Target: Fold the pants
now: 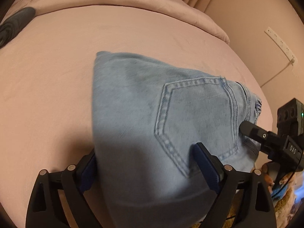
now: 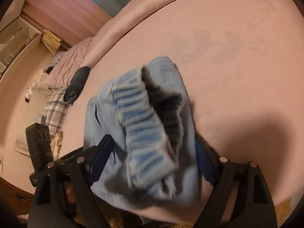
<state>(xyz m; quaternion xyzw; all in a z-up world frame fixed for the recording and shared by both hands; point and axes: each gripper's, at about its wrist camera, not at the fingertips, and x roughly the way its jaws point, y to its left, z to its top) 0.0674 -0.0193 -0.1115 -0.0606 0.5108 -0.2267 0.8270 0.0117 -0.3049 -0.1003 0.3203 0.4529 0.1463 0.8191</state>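
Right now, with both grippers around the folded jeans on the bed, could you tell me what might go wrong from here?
1. The jeans hang over the bed's near edge; once let go, they may slide off.
2. The elastic waistband stands bunched and open, so the fold may spring apart.
3. The right gripper and left gripper straddle the denim with wide jaws; pulling away could snag and drag it.

left tool (image 1: pixel 144 163): jaws spread, angled down | right tool (image 2: pixel 153 152): jaws spread, angled down
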